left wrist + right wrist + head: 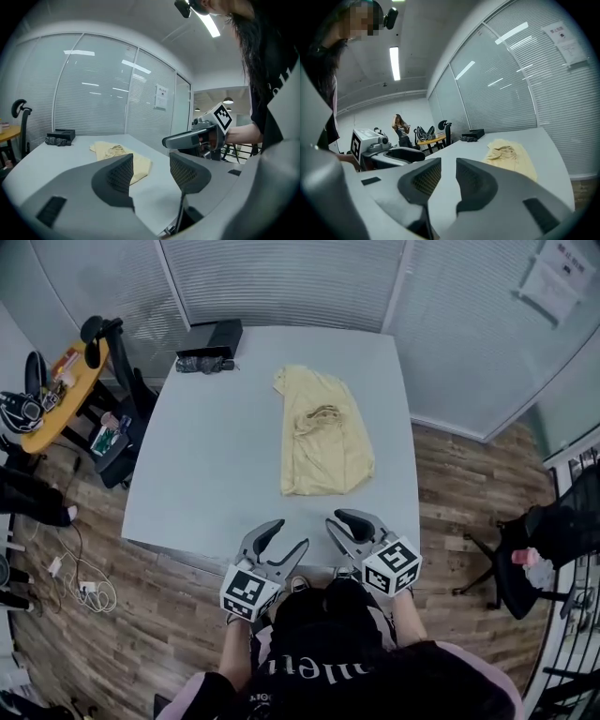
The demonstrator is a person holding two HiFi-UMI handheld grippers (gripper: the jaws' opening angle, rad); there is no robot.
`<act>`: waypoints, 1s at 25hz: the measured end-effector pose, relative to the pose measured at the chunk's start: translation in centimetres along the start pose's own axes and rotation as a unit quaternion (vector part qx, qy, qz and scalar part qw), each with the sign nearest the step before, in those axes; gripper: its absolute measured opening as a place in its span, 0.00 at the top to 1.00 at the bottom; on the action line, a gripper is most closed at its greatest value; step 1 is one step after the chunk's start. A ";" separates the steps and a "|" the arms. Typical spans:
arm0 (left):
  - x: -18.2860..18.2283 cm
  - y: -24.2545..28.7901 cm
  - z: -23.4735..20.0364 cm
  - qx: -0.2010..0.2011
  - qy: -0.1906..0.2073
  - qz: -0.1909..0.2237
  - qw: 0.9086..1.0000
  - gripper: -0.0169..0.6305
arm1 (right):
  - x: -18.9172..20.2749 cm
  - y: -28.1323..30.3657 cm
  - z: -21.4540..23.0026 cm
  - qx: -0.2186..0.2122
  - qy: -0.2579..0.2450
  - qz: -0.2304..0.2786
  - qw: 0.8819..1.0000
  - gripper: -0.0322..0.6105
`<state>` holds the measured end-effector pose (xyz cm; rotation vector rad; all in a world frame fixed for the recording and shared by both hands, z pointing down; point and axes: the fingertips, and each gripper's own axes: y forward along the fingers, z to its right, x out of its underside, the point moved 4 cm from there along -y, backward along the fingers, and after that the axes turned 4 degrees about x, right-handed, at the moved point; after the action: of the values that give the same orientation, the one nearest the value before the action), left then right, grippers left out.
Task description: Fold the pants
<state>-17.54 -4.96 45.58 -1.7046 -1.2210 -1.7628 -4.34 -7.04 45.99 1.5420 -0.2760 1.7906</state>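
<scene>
The pale yellow pants (322,432) lie folded into a long strip on the right half of the grey table (216,456). In the left gripper view the pants (119,157) lie ahead on the tabletop, and the pants (508,154) show ahead and to the right in the right gripper view. Both grippers hover at the table's near edge, well short of the cloth. My left gripper (288,533) (151,166) is open and empty. My right gripper (339,518) (448,174) has a narrow gap between its jaws with nothing in it.
A black box (223,337) and a dark bundle (204,364) sit at the table's far left corner. A yellow round table (61,395) with chairs stands to the left, a black chair (553,531) to the right. A person (401,129) stands in the background.
</scene>
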 end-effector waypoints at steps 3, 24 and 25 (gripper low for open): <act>0.2 0.2 1.0 0.010 0.000 -0.002 1.000 0.60 | -0.1 -1.0 -0.8 0.000 0.000 0.003 1.000 0.79; -1.8 -1.4 15.9 -0.027 0.011 0.033 0.999 0.84 | 2.1 -15.2 -4.1 -0.041 -0.018 0.029 0.999 0.85; -1.7 -1.6 16.8 -0.030 0.009 0.034 0.999 0.85 | 2.3 -16.0 -4.3 -0.043 -0.019 0.031 0.998 0.85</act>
<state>-8.55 8.76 41.34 -1.7390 -1.1002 -1.7875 2.82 7.64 42.28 1.5237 -0.4188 1.7750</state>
